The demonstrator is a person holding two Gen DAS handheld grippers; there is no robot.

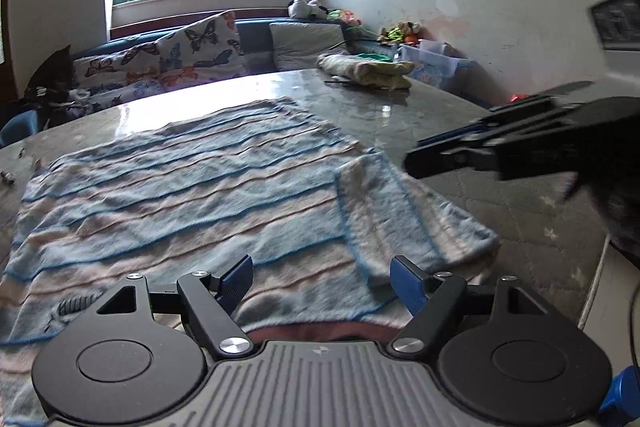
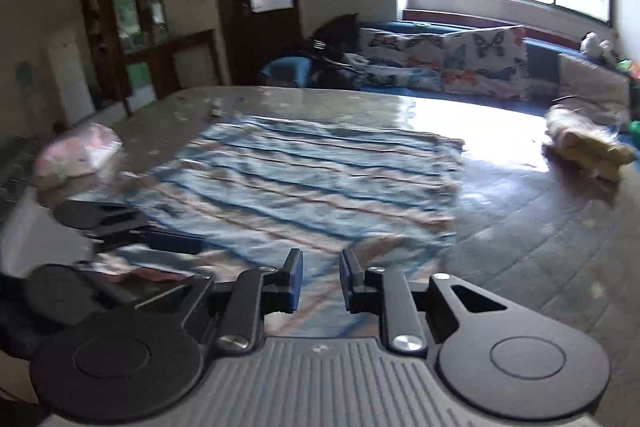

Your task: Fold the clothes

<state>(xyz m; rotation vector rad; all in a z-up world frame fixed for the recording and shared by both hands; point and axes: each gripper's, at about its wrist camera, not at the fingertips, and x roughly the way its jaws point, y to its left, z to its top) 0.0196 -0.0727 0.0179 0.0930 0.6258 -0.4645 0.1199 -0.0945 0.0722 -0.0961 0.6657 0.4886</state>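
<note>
Left wrist view: the left hand-held gripper (image 1: 322, 281) hangs wide open and empty over the near edge of a blue-and-pink striped garment (image 1: 180, 195), which lies flat on the glossy table (image 1: 400, 107) with its right sleeve (image 1: 408, 211) folded inward. Beyond, the right hand-held gripper (image 2: 320, 279) hovers above that sleeve side, its jaws parted only narrowly with nothing between them. A folded yellow cloth (image 1: 366, 69) sits at the table's far edge.
</note>
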